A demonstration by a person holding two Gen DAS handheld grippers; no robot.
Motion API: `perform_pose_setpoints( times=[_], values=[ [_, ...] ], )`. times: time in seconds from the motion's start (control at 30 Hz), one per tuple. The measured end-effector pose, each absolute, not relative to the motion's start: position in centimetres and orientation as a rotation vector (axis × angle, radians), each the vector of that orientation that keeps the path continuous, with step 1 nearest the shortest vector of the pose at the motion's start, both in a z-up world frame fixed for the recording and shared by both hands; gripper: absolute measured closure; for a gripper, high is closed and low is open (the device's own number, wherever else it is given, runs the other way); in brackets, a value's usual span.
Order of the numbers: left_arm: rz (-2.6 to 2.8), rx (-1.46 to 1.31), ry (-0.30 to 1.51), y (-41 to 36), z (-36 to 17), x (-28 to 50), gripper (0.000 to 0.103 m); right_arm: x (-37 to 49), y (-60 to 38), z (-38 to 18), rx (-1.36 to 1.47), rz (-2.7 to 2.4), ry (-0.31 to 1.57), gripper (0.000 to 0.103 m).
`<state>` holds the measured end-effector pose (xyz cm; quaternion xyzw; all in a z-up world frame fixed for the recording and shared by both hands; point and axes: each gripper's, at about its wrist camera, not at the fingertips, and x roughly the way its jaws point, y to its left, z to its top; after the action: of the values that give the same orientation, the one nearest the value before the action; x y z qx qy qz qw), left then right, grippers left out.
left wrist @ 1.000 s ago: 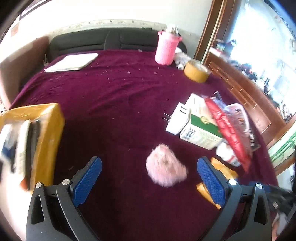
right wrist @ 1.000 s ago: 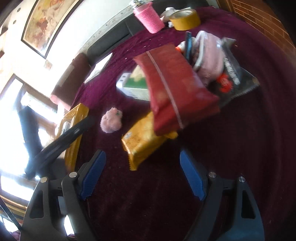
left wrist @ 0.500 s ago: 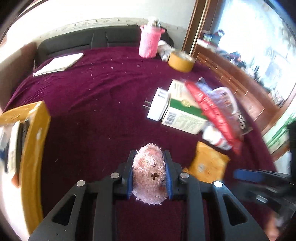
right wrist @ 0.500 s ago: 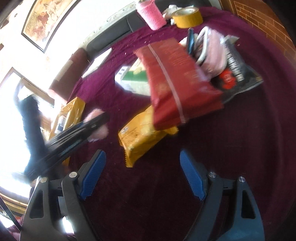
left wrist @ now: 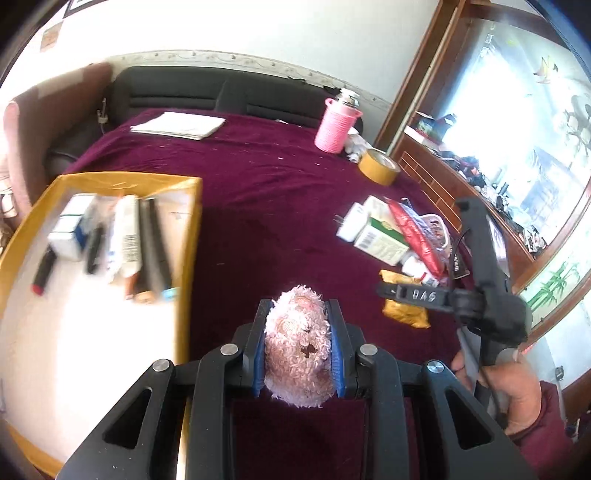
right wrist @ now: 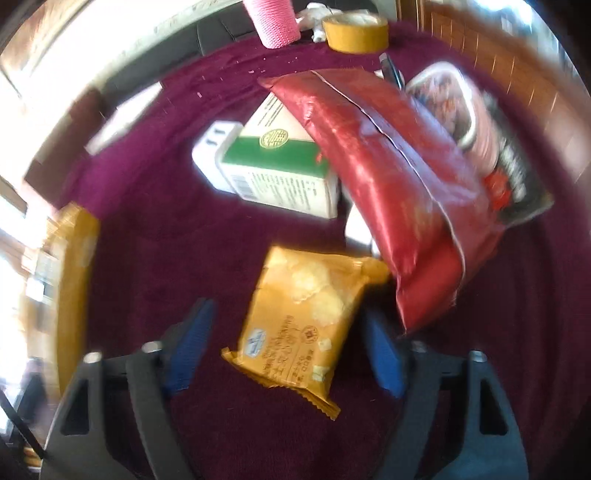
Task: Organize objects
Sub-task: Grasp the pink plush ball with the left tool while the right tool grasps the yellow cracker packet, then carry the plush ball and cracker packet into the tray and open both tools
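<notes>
Left wrist view: the left gripper (left wrist: 299,345) has its jaws clenched on a pink fluffy toy (left wrist: 300,350), blue pads pressed into its curls on both sides, the toy held above the dark red cloth (left wrist: 266,206) of the worktop. Just to the left lies an open yellow box (left wrist: 190,229) with blurred small items inside. To the right, a hand (left wrist: 511,387) holds the right gripper (right wrist: 284,345). In the right wrist view its jaws are closing, not yet pressing, with a yellow snack packet (right wrist: 303,317) lying flat on the cloth between them. Beyond the packet lie a red foil bag (right wrist: 391,184), a green and white carton (right wrist: 284,173) and a white plug (right wrist: 216,144). Farther back stand a tape roll (right wrist: 356,33) and a pink bottle (left wrist: 337,123).
</notes>
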<state>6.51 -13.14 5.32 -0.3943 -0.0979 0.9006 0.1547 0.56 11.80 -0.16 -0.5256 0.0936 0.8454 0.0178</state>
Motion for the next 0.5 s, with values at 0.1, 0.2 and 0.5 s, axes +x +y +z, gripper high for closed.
perform_pose_setpoints(
  times=[0.1,0.2,0.5],
  values=[
    [2.620,-1.117,-0.303,-15.7,5.4,7.3,0.079,1.1,11.3,-0.3,-1.574,2.633,0.152,0.061],
    [2.664,-1.118,-0.330,-18.4,5.7,7.9,0.079,1.8,11.8,0.2,-1.608,2.668,0.250,0.062],
    [2.833,-1.167,-0.296,-26.0,7.4,7.7,0.079,2.3,4.7,7.0,-1.669,3.024,0.303,0.061]
  ],
)
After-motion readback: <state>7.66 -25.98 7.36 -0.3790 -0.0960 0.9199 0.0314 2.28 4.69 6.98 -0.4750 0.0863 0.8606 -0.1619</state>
